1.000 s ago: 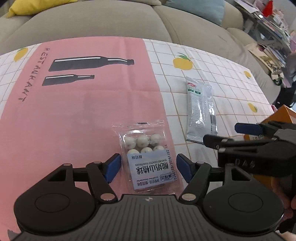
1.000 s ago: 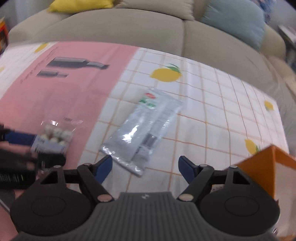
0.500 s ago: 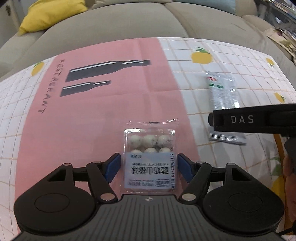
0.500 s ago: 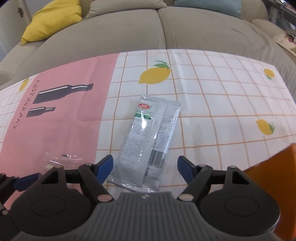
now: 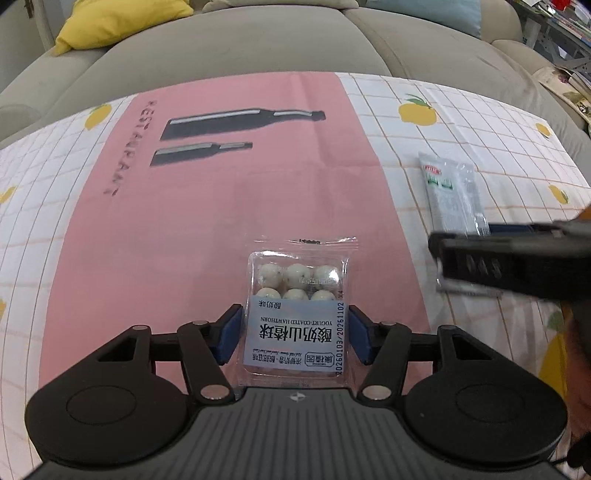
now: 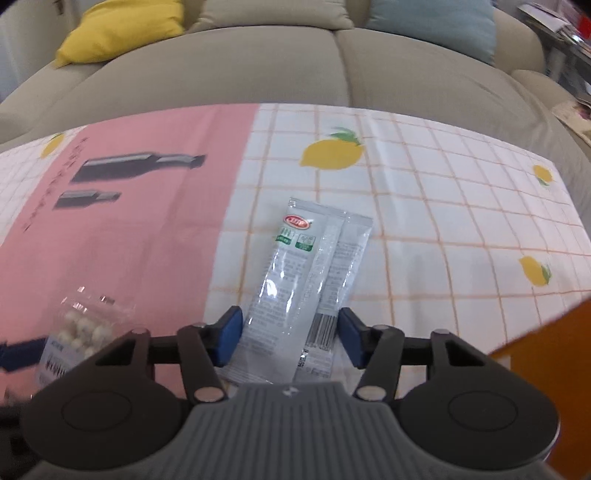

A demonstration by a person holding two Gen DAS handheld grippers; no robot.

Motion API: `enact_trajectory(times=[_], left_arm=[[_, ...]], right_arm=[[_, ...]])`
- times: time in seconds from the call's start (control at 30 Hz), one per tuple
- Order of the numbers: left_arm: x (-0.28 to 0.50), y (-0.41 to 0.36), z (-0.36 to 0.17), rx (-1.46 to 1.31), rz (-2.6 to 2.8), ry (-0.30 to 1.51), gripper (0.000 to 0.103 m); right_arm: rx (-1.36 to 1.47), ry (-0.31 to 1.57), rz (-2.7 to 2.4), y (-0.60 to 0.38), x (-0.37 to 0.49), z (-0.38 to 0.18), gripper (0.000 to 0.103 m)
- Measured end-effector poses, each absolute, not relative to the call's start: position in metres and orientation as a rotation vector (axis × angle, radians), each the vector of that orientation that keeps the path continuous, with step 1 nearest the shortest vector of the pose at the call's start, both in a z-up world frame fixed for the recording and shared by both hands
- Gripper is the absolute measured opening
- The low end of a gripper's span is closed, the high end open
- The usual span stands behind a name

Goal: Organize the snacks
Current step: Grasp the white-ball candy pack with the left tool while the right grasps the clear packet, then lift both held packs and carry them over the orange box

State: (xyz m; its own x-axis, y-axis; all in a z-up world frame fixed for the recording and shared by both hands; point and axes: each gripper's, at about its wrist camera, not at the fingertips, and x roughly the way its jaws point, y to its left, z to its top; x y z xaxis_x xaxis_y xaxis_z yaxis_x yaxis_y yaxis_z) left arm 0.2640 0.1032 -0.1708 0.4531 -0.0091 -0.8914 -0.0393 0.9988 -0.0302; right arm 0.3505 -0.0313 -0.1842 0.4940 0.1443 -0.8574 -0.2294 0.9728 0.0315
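The left tool (image 5: pixel 295 334) points down at the surface (image 5: pixel 184 229), which is covered by a cloth with a pink panel and lemon-print checks. Its jaws are closing, and the clear pack of white coated balls (image 5: pixel 297 306) lies flat between the blue pads, which stand right at the pack's side edges; firm pressure cannot be confirmed. Only the left wrist view shows the pack's printed label and the six balls in its window. In that view the right tool appears as a dark blurred bar at 3 o'clock, crossing the lower end of the silver sachet (image 5: pixel 452 195). The right wrist view shows what that bar hides: the right tool (image 6: pixel 290 336) is also closing, and the sachet (image 6: pixel 310 280) lies lengthwise between its pads, lower end toward 6 o'clock, the pads just beside its edges. That view alone shows an orange box (image 6: pixel 546 350) at 4 o'clock, and the ball pack (image 6: pixel 79 332) blurred at 8 o'clock. A sofa (image 6: pixel 258 66) with a yellow cushion (image 6: pixel 122 29) runs across 12 o'clock.
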Motion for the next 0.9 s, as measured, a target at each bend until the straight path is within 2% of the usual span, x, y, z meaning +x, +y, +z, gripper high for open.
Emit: enact_trajectory(times=[0.43,0.67,0.73,0.8,0.9], left_arm=[[0.191,0.092,-0.165,0.020,-0.035,1.170,0.067],[0.170,0.080,-0.166,0.038,-0.074,1.129,0.070],[0.167,0.081,-0.165,0.012,-0.058,1.109,0.075],[0.165,0.085,-0.164,-0.049,-0.032,1.099,0.078],[0.167,0.089,-0.165,-0.114,0.000,1.103,0.078]], right_arm=[[-0.243,1.037,0.506,-0.051,0.204,-0.174,0.054],[-0.225,1.036,0.469,-0.060,0.171,-0.175,0.056],[-0.203,1.038,0.441,-0.060,0.170,-0.174,0.059],[-0.182,1.026,0.407,-0.061,0.172,-0.173,0.071],[-0.148,1.003,0.342,-0.062,0.172,-0.170,0.076]])
